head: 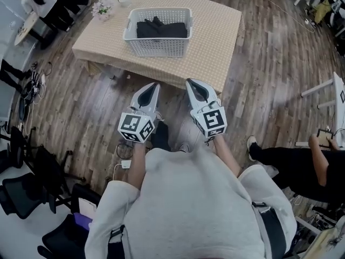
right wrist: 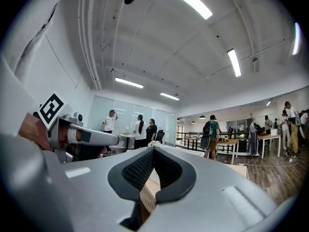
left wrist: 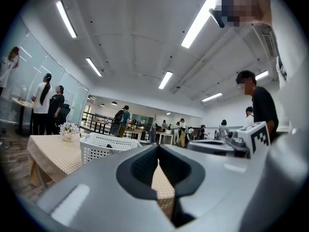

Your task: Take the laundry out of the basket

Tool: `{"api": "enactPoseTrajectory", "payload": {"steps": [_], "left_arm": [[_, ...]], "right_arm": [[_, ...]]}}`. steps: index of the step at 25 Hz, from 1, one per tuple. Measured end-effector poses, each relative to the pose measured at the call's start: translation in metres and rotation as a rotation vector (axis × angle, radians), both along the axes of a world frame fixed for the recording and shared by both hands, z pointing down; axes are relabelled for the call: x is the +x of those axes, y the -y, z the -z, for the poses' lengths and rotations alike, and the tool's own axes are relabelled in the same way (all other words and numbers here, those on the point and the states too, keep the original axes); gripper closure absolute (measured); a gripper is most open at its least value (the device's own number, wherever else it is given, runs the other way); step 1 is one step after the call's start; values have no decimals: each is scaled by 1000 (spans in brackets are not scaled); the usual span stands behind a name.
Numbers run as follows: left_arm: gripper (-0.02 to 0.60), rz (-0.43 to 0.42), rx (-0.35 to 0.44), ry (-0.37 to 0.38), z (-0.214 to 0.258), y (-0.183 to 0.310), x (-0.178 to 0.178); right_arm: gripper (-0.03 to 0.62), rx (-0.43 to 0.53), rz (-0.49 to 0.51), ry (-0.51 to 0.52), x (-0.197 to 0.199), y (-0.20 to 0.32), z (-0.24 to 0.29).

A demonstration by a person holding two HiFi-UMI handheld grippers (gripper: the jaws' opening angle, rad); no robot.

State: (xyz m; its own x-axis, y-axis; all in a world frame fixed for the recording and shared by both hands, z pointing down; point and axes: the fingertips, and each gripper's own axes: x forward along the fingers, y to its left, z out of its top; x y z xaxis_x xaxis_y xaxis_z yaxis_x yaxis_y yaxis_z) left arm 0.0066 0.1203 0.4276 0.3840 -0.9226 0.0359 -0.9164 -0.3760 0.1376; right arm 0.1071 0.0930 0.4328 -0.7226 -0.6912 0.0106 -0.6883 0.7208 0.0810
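While the laundry (head: 161,28) lies dark & folded in the basket (head: 158,46) on the far table (head: 215,36), the left gripper (head: 156,86) & right gripper (head: 189,82) are near the person, well apart from it. Laundry's long side runs left to right, same as the basket. Both grippers are closed w/ nothing in them, tips pointing far, at the table.

Checked-cloth table (head: 215,34) on wood floor (head: 275,74) — flowers (head: 102,7) at corner, black chair (head: 19,196) lower left.
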Motion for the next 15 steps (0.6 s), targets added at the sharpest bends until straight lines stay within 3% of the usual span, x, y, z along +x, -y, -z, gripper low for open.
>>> {"api": "enactPoseTrajectory", "payload": {"steps": [9,15], "left_arm": [[569,-35,28,-5,2,78,-26],[569,-63,34,-14,11,147,-65]], "right_arm": [[595,29,-43,-12,-27,73,2],[594,35,-71,-20,-66,140,11]]}}
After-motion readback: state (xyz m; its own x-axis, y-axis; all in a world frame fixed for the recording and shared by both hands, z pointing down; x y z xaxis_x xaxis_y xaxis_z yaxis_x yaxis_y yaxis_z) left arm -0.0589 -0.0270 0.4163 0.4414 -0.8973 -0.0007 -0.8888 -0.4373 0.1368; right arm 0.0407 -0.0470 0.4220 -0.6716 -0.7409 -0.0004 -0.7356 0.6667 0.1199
